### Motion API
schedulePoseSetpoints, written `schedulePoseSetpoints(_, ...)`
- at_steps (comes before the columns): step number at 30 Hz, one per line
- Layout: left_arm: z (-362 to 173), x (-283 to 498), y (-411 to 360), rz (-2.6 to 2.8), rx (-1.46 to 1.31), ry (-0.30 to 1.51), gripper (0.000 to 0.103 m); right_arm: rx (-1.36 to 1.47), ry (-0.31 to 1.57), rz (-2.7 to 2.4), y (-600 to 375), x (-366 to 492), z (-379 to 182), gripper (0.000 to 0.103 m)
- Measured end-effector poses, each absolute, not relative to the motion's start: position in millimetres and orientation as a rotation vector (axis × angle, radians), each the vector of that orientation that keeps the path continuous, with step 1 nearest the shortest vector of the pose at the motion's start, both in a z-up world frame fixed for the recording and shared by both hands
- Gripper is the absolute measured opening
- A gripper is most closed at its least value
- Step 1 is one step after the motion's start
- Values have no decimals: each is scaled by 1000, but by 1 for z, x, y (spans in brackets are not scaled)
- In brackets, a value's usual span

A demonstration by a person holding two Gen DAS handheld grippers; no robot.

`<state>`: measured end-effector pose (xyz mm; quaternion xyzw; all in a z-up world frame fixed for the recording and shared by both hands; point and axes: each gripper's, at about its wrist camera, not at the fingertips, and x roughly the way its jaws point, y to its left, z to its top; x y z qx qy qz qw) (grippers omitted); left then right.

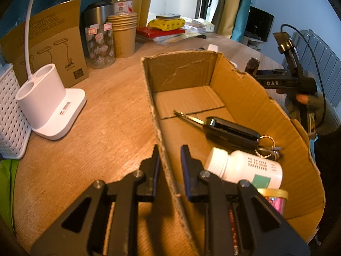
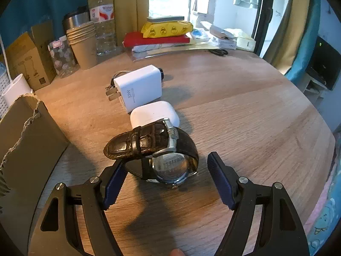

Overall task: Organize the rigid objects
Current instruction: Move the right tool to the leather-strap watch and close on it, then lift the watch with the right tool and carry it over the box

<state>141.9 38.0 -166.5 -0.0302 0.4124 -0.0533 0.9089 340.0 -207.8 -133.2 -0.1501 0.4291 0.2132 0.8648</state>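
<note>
My left gripper [image 1: 170, 160] is shut on the near left wall of an open cardboard box [image 1: 245, 89]. Inside the box lie a black car key [image 1: 230, 131] with a key ring, a white pill bottle [image 1: 245, 166] and a small pink jar [image 1: 275, 198]. In the right wrist view a brown leather-strap watch [image 2: 153, 147] lies on its side on the wooden table [image 2: 245, 111]. My right gripper [image 2: 166, 160] stands open around the watch's near end, its pads not touching it. Behind the watch sit a white earbud case [image 2: 155, 115] and a white charger [image 2: 138, 85].
A white lamp base [image 1: 49, 106] and white basket [image 1: 10, 111] stand left of the box. Paper cups [image 1: 123, 36], bottles, a flask and a carton line the back. Stacked books [image 2: 157, 38] and scissors [image 2: 219, 52] lie at the far edge. The table's rim curves off to the right.
</note>
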Motion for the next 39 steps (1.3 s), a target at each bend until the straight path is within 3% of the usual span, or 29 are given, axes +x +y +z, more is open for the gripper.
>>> schedulePoseSetpoints(13, -167, 142, 38, -110, -62, 851, 19, -320, 930, 467, -204, 345, -138, 76)
schedulePoseSetpoints(15, -167, 142, 38, -110, -62, 851, 19, -317, 921, 463, -205, 344, -137, 65)
schedulePoseSetpoints(18, -167, 142, 38, -110, -62, 851, 19, -315, 918, 460, -206, 344, -136, 62)
schedulePoseSetpoints(31, -167, 142, 38, -110, -62, 851, 19, -308, 884, 452, -206, 333, -127, 61)
schedulePoseSetpoints(39, -167, 142, 38, -110, -62, 851, 19, -307, 796, 511, -187, 300, -94, 61)
